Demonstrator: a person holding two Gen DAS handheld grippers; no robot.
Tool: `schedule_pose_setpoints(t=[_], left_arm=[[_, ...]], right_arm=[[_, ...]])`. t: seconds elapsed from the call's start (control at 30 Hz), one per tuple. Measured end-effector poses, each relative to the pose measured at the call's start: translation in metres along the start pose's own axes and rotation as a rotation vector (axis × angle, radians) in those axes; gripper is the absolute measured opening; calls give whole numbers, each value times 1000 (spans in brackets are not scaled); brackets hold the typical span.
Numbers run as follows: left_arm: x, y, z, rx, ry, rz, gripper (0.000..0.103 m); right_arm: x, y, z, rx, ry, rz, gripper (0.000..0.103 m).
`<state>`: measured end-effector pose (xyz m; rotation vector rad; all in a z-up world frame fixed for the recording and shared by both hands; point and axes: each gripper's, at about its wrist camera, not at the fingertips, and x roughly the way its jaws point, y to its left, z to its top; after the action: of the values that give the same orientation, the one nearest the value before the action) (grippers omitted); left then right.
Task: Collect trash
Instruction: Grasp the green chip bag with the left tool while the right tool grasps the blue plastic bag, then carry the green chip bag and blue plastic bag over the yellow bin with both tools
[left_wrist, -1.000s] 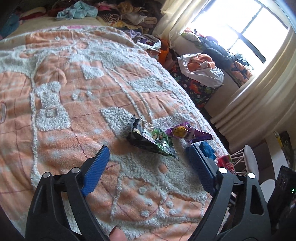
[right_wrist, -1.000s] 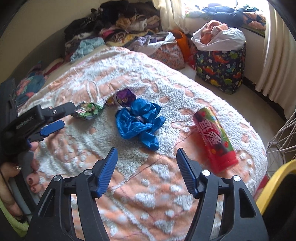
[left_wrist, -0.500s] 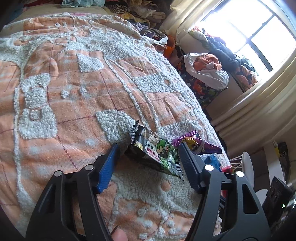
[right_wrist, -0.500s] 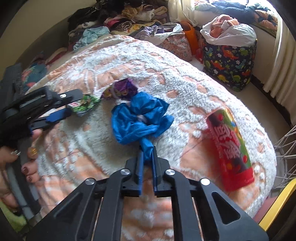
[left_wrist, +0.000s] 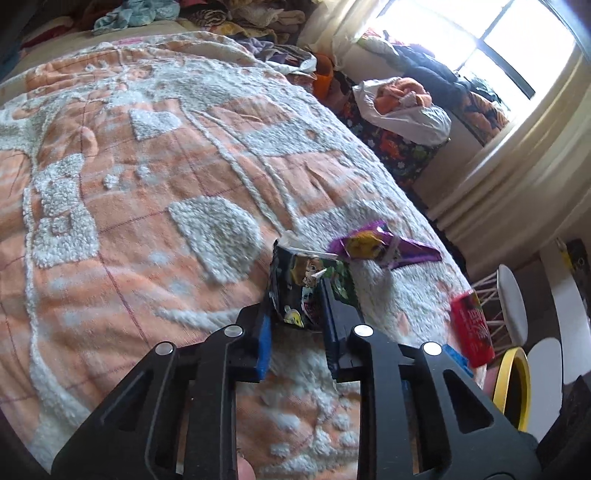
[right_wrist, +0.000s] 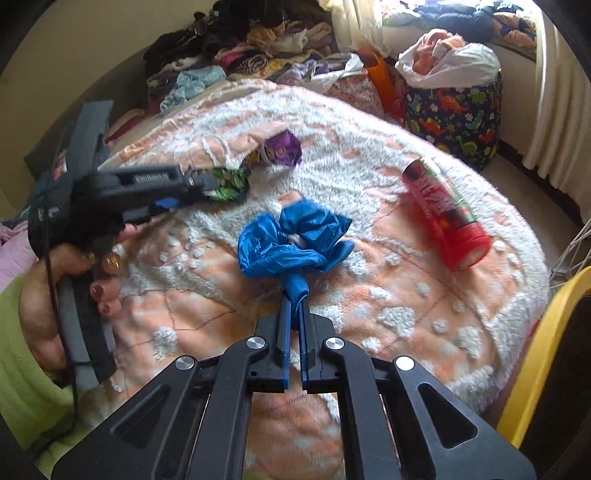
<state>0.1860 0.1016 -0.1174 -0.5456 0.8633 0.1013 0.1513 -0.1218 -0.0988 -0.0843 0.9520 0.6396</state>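
Note:
My left gripper (left_wrist: 297, 295) is shut on a black and green snack wrapper (left_wrist: 299, 280), held just above the orange and white bedspread (left_wrist: 147, 184). My right gripper (right_wrist: 293, 299) is shut on the tail of a crumpled blue plastic bag (right_wrist: 291, 240). A purple wrapper (left_wrist: 380, 247) lies just beyond the snack wrapper; it also shows in the right wrist view (right_wrist: 280, 149). A red tube-shaped can (right_wrist: 445, 212) lies on the bed to the right, also visible in the left wrist view (left_wrist: 472, 328). The left gripper (right_wrist: 207, 182) shows in the right wrist view holding the snack wrapper (right_wrist: 231, 184).
A yellow-rimmed bin (right_wrist: 543, 347) stands at the bed's right edge. A dinosaur-print hamper (right_wrist: 454, 107) full of clothes stands by the curtain. Piles of clothes (right_wrist: 240, 48) lie past the far end of the bed. White chairs (left_wrist: 509, 299) stand off the bed.
My left gripper closed on the snack wrapper and lifted it. My right gripper stays shut on the blue bag and has raised it slightly.

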Motion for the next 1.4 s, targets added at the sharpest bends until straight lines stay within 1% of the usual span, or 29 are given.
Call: schedule_pose_setpoints(t=[0.1, 0.17, 0.33, 0.63, 0.83, 1.07, 1.4], left_arm=[[-6, -10, -8, 31, 7, -19, 10], [-9, -16, -13, 52, 9, -31, 9], [-19, -37, -24, 115, 11, -59, 9], [-33, -83, -30, 208, -6, -126, 9], [-39, -111, -37, 260, -7, -170, 9], [-41, -142, -49, 322, 5, -214, 9], [-40, -181, -65, 411, 29, -265, 9]], right_arm=[[-13, 0, -2, 2, -21, -1, 4], [-20, 0, -5, 6, -34, -2, 4], [-37, -5, -11, 30, -67, -7, 3], [-74, -18, -16, 66, -151, -29, 3], [-98, -35, -19, 103, -207, -57, 3], [-123, -63, -29, 168, -262, -118, 3], [-152, -106, -53, 280, -300, -193, 3]])
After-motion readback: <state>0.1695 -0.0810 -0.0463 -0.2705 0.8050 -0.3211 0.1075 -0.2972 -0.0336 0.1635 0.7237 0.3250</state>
